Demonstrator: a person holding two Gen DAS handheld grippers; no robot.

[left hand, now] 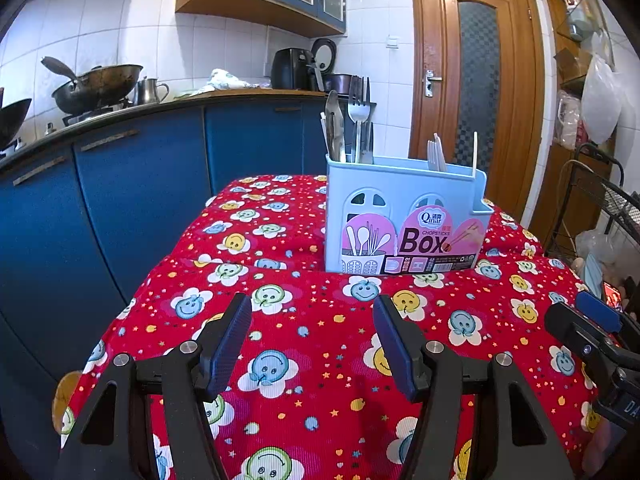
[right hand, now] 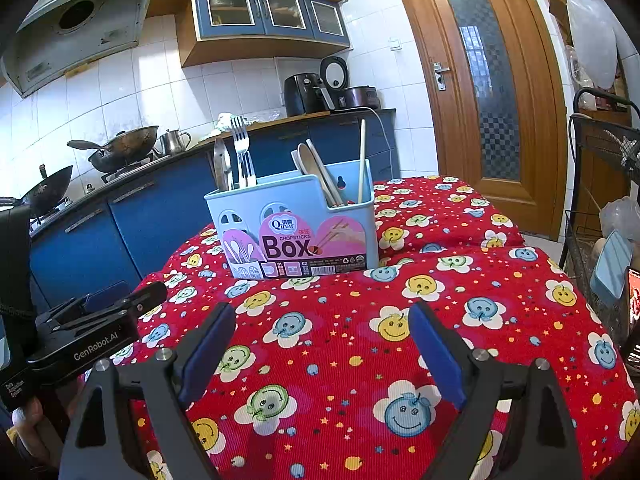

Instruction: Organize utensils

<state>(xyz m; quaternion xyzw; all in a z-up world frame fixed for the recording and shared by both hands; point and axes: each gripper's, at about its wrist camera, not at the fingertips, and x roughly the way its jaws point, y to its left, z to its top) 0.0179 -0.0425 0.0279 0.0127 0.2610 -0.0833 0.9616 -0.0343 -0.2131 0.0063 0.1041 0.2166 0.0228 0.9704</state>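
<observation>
A light blue chopsticks box (left hand: 404, 220) (right hand: 296, 224) with a pink label stands on the red smiley-flower cloth (left hand: 320, 344) (right hand: 352, 340). Metal forks (left hand: 359, 120) (right hand: 241, 148) and a knife rise from its left compartment. White spoons (left hand: 437, 156) (right hand: 316, 168) and a chopstick (right hand: 361, 160) stand in the right one. My left gripper (left hand: 312, 320) hovers open over the cloth, short of the box, nothing between its blue pads. My right gripper (right hand: 322, 328) is also open and empty, its jaws wider apart. Each gripper shows at the edge of the other's view.
Blue kitchen cabinets (left hand: 140, 184) with a stove and woks (left hand: 96, 88) run along the left. A wooden door (left hand: 476, 80) stands behind the table. A black wire rack (right hand: 600, 208) with bags is on the right. An air fryer (right hand: 304, 94) sits on the counter.
</observation>
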